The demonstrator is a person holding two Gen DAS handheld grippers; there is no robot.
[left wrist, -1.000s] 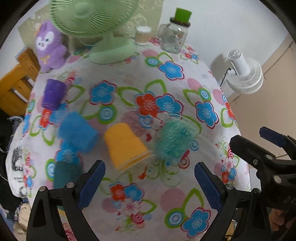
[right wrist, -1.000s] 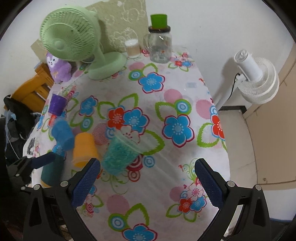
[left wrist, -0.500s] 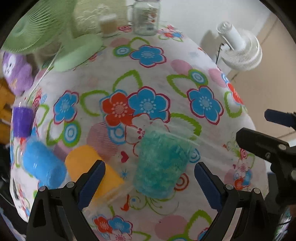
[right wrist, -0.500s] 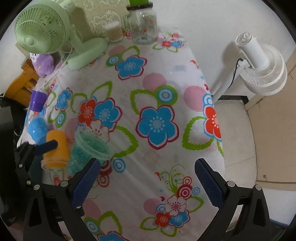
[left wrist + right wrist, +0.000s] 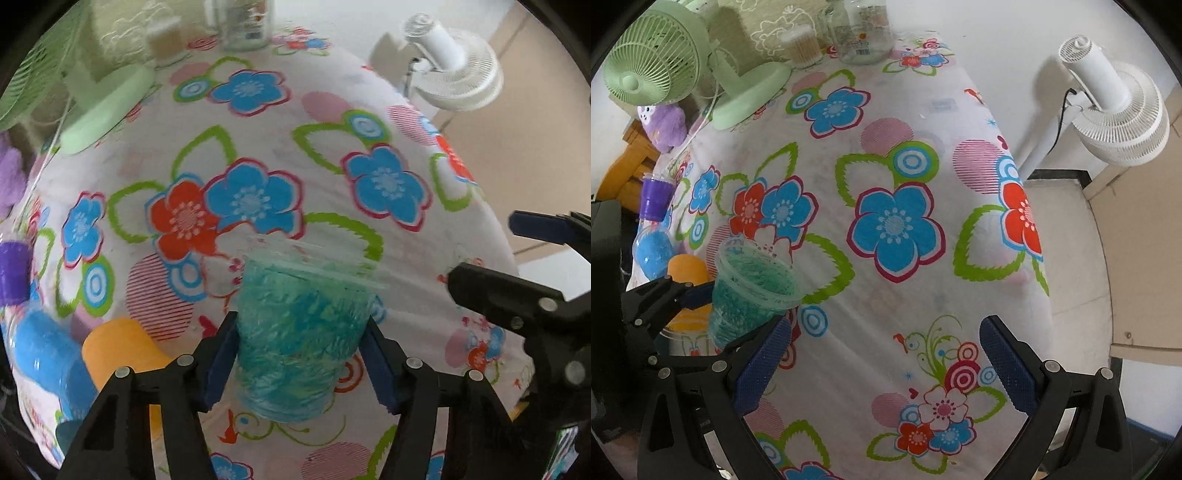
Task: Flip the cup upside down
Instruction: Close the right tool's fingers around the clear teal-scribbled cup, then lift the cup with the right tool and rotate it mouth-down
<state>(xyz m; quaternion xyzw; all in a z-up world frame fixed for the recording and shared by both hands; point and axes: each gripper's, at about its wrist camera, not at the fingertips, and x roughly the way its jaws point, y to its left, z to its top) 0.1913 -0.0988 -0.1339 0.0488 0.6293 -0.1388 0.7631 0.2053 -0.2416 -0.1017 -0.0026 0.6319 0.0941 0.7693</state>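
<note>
Teal-flecked and see-through, the plastic cup now sits upright, mouth up, between the blue pads of the left gripper, whose fingers press against both of its sides. Half a second ago those fingers were spread wide with the cup standing free ahead of them; a full second ago it was farther off still. The grasp seems made, so the turning-over is likely the step to come. Whether the cup's base touches the cloth or is just clear of it cannot be told.

From the right wrist view the same cup appears near the left edge of the flowered table, held low on its wall. The right gripper hovers just beside it over bare cloth, fingers spread wide and holding nothing.

Close on the cup's left stand an upturned orange cup and a blue cup, with a purple cup farther back along that edge. Rolling the cup toward them risks a knock. Open cloth lies ahead and to the right, up to the table's right edge, beyond which a white floor fan stands. A green desk fan and a glass jar occupy the far end, well apart from the cup.
</note>
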